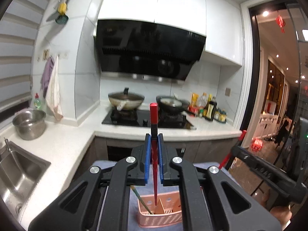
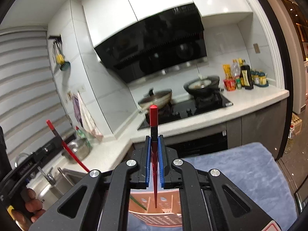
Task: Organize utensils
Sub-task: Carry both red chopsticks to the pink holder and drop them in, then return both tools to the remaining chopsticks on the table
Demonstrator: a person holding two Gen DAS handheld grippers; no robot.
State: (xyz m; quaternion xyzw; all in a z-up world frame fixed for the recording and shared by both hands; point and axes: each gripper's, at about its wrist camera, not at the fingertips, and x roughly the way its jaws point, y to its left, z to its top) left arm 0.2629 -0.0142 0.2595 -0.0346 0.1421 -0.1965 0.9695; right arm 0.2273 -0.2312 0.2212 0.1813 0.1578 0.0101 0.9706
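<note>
My left gripper (image 1: 154,137) is shut on a red and black chopstick (image 1: 154,119) that stands upright, thick end up, thin tip down over a pink slotted utensil basket (image 1: 163,216). A greenish stick (image 1: 139,198) leans in the basket's left compartment. My right gripper (image 2: 154,138) is shut on a second red and black chopstick (image 2: 153,119), its tip hanging above the same pink basket (image 2: 163,216). The basket rests on a blue towel (image 2: 240,169). Each view shows the other gripper off to the side with its chopstick (image 1: 233,148) (image 2: 63,144).
Ahead is a white counter (image 1: 67,146) with a steel sink (image 1: 17,173), a steel pot (image 1: 29,124), a black hob (image 1: 146,119) carrying two pans, and bottles (image 1: 209,107) at the right. A hand (image 2: 31,206) holds the left tool.
</note>
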